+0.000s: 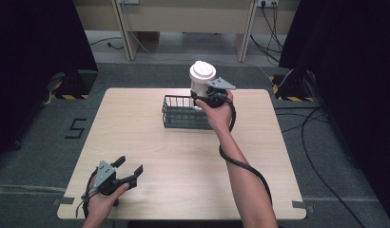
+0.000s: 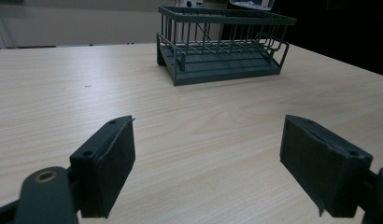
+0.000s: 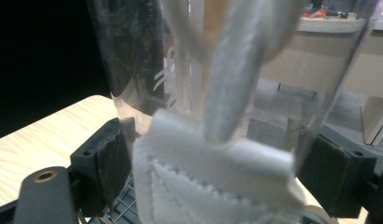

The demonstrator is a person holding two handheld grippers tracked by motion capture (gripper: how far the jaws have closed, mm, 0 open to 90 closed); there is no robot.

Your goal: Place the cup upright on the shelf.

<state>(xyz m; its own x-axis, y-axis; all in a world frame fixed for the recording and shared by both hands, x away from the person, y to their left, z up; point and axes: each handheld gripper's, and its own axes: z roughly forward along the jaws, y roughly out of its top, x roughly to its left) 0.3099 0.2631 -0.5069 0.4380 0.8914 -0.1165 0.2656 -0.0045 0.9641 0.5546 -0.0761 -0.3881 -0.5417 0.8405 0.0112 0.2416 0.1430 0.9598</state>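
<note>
Clear plastic bottle with a white round lid [image 1: 201,78] is gripped between the jaws of the right gripper [image 1: 208,98] above the dark wire basket [image 1: 176,114] near the table's far edge. White printing on the bottle wall [image 3: 168,77] cannot be read. A white strap [image 3: 227,93] hangs against it. The left gripper [image 1: 129,170], jaws spread wide and holding nothing, is held at the near left corner of the light wooden table [image 1: 183,166], whose middle lies bare.

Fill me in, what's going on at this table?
A person works two handheld tools. The right tool is shut on a clear bottle with a white lid, holding it upright over the dark wire basket at the far middle of the wooden table. A white strap hangs from the bottle. The left tool rests open near the table's near left corner, holding nothing.
</note>
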